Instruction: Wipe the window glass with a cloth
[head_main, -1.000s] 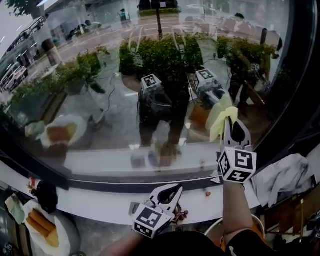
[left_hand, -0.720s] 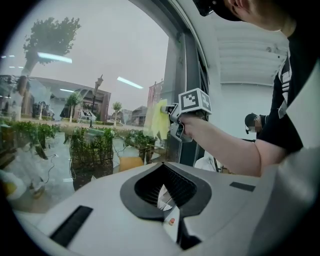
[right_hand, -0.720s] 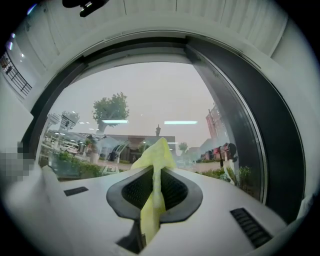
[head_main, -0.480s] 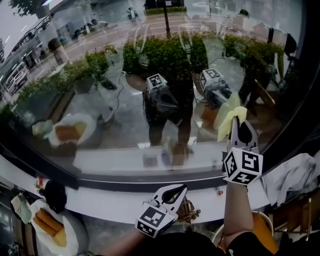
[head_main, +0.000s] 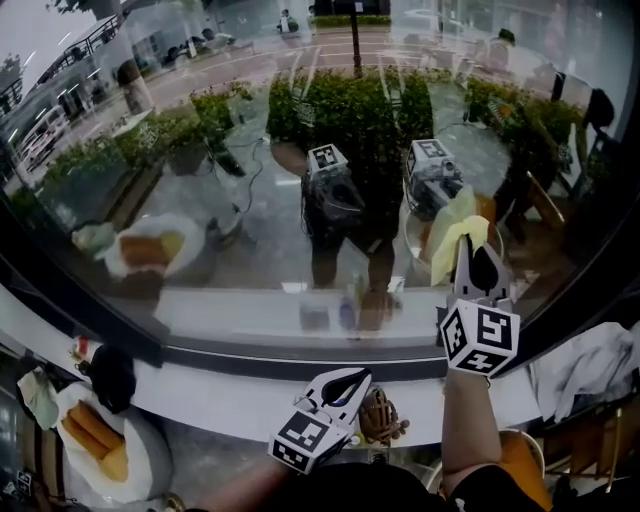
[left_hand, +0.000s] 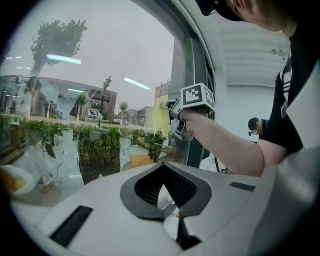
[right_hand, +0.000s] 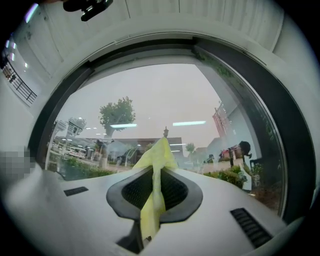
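Right tongs (head_main: 478, 268) edged right along window glass (head_main: 250, 200), clamping yellow cloth (head_main: 452, 235); left tongs (head_main: 345, 385) closed, empty.

Right tool (head_main: 472, 250), raised on an outstretched arm, clamps the cloth (head_main: 448, 238); left tool (head_main: 351, 379) sits low, jaws together.

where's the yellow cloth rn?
Head view, right of centre: the yellow cloth is pinched in the right claw, held up at the window glass. The right gripper view shows it clamped between the jaws.
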